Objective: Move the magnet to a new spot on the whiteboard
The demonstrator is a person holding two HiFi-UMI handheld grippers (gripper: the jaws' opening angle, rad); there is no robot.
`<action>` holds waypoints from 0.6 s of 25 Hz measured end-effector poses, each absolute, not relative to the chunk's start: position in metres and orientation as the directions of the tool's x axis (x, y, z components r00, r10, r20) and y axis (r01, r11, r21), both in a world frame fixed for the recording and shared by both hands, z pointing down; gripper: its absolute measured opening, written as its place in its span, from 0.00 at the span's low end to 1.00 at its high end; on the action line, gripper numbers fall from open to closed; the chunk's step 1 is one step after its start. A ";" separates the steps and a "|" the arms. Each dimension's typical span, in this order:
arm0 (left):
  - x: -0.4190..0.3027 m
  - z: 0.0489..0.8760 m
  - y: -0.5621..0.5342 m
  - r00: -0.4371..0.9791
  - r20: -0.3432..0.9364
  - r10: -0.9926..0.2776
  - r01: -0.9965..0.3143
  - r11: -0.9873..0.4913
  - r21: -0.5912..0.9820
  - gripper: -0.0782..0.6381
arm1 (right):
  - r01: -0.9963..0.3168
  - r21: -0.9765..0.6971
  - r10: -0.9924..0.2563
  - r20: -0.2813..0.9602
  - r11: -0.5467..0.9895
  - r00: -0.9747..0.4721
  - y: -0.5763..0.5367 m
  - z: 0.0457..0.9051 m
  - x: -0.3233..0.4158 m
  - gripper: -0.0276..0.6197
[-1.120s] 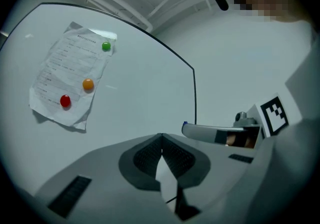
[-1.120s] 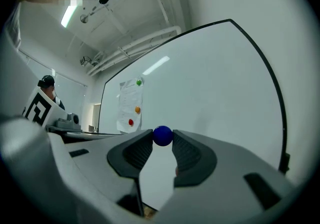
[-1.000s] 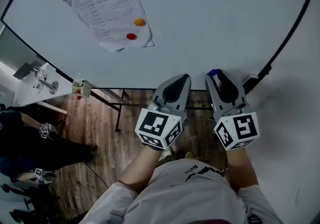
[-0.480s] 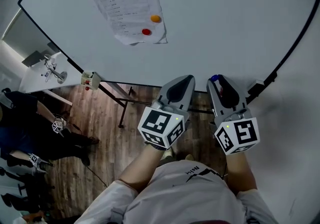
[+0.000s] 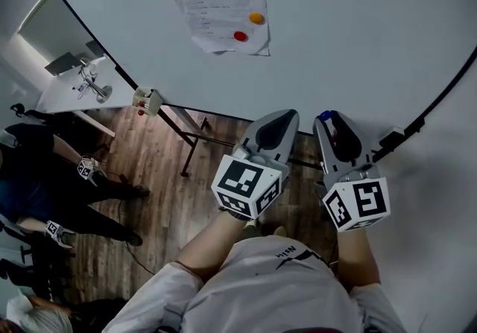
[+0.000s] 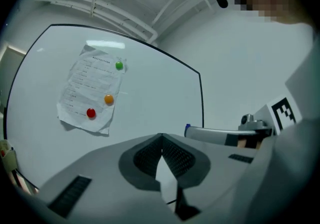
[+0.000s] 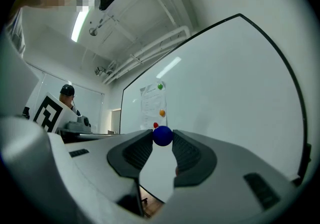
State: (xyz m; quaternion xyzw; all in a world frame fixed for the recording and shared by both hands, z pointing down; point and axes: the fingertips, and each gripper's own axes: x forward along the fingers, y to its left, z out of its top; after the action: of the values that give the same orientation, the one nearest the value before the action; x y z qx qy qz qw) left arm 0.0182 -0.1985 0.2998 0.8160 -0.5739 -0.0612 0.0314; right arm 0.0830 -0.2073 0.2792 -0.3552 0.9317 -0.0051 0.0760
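My right tool (image 7: 163, 143) pinches the blue magnet (image 7: 162, 136) at its tips; bare whiteboard (image 7: 220, 92) lies straight ahead; left tool (image 6: 161, 140) closed, empty.

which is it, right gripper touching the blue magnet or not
Touching. The right gripper view shows the blue magnet pinched between the tips of the right gripper, no gap on either side.

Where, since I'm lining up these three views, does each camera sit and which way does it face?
Head view: on the person's head, looking steeply down at the whiteboard; shows both forearms, left claw, right claw.
Left gripper view: on the left claw, facing the whiteboard; its shut jaws show.
Right gripper view: on the right claw, facing along the whiteboard; its jaws grip the blue magnet.
Shared: all see the paper sheet.
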 end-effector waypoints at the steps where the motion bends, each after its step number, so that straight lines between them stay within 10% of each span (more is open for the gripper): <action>1: 0.016 0.300 -0.197 0.324 -0.062 -0.944 -0.937 -0.329 0.116 0.12 | -0.654 -0.065 -0.655 -0.139 0.754 -0.742 -0.207 0.280 0.080 0.24; 15: -0.056 0.296 -0.185 0.200 -0.088 -0.976 -0.972 -0.209 0.111 0.12 | -0.566 -0.045 -0.566 -0.136 0.823 -0.813 -0.199 0.282 0.008 0.24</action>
State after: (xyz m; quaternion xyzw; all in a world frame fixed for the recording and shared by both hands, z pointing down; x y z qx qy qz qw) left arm -0.0561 -0.1851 0.2965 0.7745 -0.6286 -0.0691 0.0153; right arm 0.0081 -0.1990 0.2823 -0.2972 0.9521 -0.0012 0.0715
